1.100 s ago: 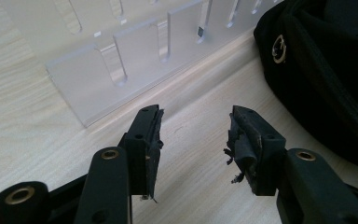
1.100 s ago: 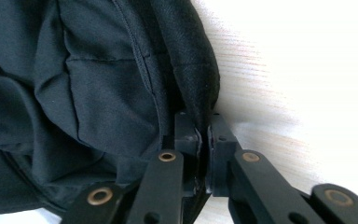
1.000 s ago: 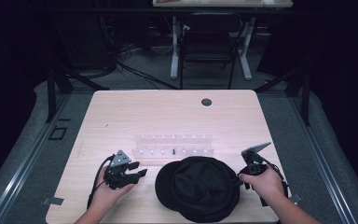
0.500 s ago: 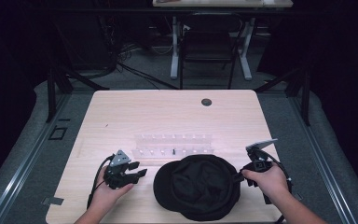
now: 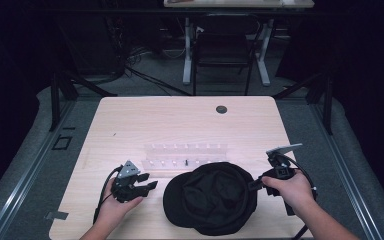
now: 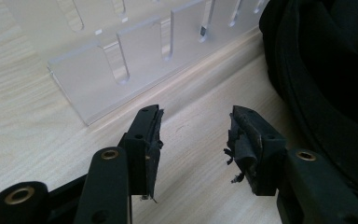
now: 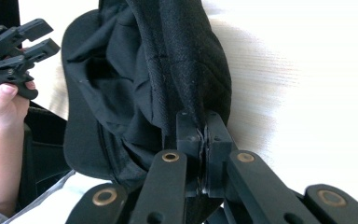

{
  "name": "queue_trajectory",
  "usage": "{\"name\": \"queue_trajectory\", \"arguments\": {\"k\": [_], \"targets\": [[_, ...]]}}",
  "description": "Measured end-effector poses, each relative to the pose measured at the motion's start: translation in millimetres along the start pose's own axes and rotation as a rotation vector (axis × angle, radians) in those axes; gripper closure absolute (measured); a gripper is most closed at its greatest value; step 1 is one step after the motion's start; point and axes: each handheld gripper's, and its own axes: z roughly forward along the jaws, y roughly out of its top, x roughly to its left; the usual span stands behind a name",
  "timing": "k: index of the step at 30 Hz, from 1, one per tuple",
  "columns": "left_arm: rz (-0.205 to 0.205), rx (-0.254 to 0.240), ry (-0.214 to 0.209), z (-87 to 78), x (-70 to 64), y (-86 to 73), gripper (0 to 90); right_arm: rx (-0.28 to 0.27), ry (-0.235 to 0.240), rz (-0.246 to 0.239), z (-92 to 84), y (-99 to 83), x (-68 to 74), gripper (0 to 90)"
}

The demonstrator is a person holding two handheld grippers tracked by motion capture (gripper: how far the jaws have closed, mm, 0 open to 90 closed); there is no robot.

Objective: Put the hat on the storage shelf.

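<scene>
- Black fabric cap (image 5: pixel 211 197): it is lying at the near edge of the wooden table (image 5: pixel 180 125), between our two hands, and we are reading no brand or lettering on it.
- Right gripper (image 5: pixel 253 184): we are pinching the cap's right edge, jaws pressed together on the cloth.
- Left gripper (image 5: pixel 149 185): we are holding it just left of the cap, jaws standing apart, nothing between them.
- Clear acrylic slotted rack (image 5: pixel 185 155): it is sitting just behind the cap, unlabelled.
</scene>
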Motion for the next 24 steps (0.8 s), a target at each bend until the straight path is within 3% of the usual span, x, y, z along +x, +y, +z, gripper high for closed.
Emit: {"name": "queue_trajectory", "arguments": {"k": [6, 9, 13, 20, 24], "targets": [[-0.002, -0.002, 0.002, 0.5, -0.9, -0.2, 53.2, -0.027, 0.011, 0.013, -4.5, 0.2, 6.5, 88.0], [-0.004, -0.002, 0.002, 0.5, -0.8, -0.2, 53.2, 0.007, 0.014, -0.007, -8.4, 1.1, 7.9, 88.0], [0.000, 0.000, 0.000, -0.1, -0.1, 0.0, 53.2, -0.003, 0.016, -0.009, -11.4, 1.0, 11.9, 87.9], [-0.006, 0.001, -0.002, 0.2, -0.5, -0.1, 53.2, 0.007, 0.042, -0.015, -19.4, 1.3, 17.5, 88.0], [-0.003, 0.001, -0.001, 0.1, -0.1, -0.2, 53.2, -0.003, 0.072, 0.007, -23.3, 0.5, 19.4, 88.0]]}}
